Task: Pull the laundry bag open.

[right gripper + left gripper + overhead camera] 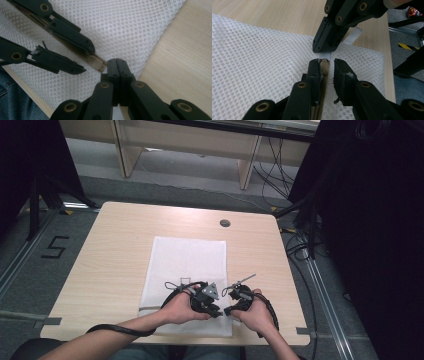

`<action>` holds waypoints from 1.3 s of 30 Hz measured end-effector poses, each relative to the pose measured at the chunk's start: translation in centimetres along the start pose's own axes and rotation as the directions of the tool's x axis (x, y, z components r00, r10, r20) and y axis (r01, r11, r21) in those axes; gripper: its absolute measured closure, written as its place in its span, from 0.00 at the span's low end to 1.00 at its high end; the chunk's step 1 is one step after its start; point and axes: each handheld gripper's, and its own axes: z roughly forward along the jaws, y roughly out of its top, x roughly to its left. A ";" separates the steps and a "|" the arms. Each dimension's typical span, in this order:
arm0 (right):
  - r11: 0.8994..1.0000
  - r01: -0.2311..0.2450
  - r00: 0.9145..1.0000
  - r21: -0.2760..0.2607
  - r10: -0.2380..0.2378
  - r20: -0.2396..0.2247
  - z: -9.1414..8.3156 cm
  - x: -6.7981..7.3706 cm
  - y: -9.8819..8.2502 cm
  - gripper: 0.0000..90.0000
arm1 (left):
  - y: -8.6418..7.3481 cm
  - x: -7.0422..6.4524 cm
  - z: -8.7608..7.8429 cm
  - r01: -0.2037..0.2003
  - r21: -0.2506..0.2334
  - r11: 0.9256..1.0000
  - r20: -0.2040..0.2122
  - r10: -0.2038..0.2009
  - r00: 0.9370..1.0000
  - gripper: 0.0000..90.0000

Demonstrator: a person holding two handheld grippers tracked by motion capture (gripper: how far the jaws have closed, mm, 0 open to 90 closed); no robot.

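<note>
The right claw (325, 50), pressed together, pinches a white tape strip (354, 35) over the mesh bag (187, 257) on the table (110, 250), holding it taut while the spread left claw (328, 68) straddles a tan tab (325, 67).

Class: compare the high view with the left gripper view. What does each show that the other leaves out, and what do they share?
The high view adds the wooden table, its round hole, the forearms and a floor mark 5. The left gripper view adds the holes of the white mesh sheet, a tan piece between the left gripper's open jaws, and a white strip pinched in the right gripper. Shared: the sheet and both grippers.
</note>
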 end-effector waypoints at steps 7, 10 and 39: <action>1.000 -0.009 1.000 0.005 0.009 0.002 0.1 0.0 0.0 1.00 | 0.1 -0.1 0.6 0.011 0.004 1.000 0.000 -0.011 1.000 0.83; 1.000 -0.013 1.000 0.005 0.013 -0.004 0.1 0.0 0.0 1.00 | 0.2 -0.1 0.9 0.017 0.002 1.000 -0.004 -0.017 1.000 0.84; 1.000 -0.008 1.000 0.015 0.008 0.011 0.2 0.1 0.1 1.00 | 0.7 0.0 1.1 0.014 0.046 0.999 -0.013 -0.013 1.000 0.91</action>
